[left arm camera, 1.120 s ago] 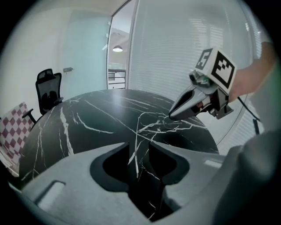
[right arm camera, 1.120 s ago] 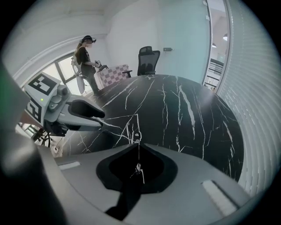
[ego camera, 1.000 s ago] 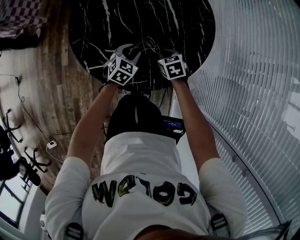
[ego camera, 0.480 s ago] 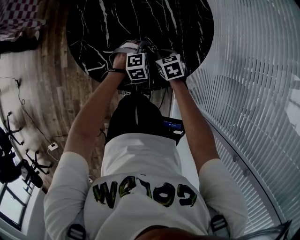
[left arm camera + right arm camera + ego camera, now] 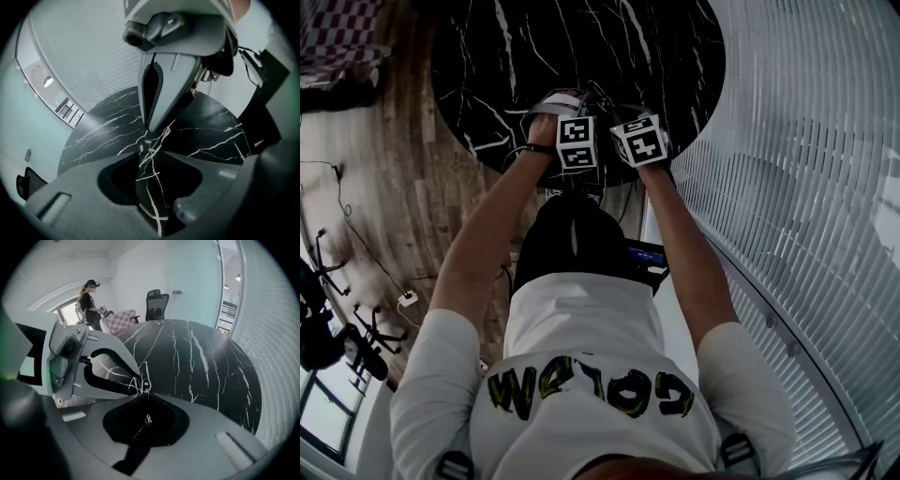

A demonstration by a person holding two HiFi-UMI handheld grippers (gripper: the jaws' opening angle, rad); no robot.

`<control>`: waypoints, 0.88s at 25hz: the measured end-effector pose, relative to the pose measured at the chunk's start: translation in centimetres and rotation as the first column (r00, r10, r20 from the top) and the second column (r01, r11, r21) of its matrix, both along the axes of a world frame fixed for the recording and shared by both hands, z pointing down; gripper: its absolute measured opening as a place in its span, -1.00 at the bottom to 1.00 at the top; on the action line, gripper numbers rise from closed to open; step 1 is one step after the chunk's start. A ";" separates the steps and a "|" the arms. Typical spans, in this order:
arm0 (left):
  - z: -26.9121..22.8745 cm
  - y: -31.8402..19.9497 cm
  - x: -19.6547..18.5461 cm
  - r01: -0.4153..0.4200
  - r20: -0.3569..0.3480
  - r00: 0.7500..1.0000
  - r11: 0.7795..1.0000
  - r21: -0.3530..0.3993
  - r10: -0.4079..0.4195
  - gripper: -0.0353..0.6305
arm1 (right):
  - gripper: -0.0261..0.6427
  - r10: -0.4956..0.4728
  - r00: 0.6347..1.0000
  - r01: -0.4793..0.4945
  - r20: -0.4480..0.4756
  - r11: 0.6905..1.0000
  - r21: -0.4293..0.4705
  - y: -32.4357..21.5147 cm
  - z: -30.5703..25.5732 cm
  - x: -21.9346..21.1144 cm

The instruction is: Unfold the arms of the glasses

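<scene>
Left gripper (image 5: 151,151), newly rolled, now closer beside the right gripper (image 5: 146,393).

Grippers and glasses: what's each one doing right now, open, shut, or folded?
Left gripper: open, fingers apart, nothing pinched.
Right gripper: shut, fingers pinching a thin frame.
Glasses: that thin frame, in the right gripper; too fine to tell whether the arms are folded.
Office chair: upright, nobody in it.
</scene>
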State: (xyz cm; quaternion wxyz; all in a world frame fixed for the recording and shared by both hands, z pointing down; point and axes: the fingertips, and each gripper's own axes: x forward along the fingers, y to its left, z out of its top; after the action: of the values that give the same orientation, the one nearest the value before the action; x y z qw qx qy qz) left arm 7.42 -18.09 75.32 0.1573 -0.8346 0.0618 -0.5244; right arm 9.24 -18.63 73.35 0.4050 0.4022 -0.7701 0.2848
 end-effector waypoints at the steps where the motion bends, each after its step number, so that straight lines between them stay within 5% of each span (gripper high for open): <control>1: 0.0 0.1 -0.1 0.004 0.000 1.000 1.000 -0.001 -0.004 -0.49 | -0.91 0.005 1.000 -0.005 0.003 1.000 -0.001 0.0 0.0 0.0; 22: 0.0 5.5 -1.4 0.113 -0.004 0.993 0.990 -0.082 -0.114 -0.49 | -0.91 0.065 0.998 -0.065 0.014 0.998 -0.019 -0.7 0.1 0.9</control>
State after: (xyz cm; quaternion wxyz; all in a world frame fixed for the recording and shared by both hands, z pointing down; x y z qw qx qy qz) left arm 6.03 -12.60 75.28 0.0926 -0.8378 0.0883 -0.5308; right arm 10.12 -19.28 73.44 0.3938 0.4213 -0.7567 0.3080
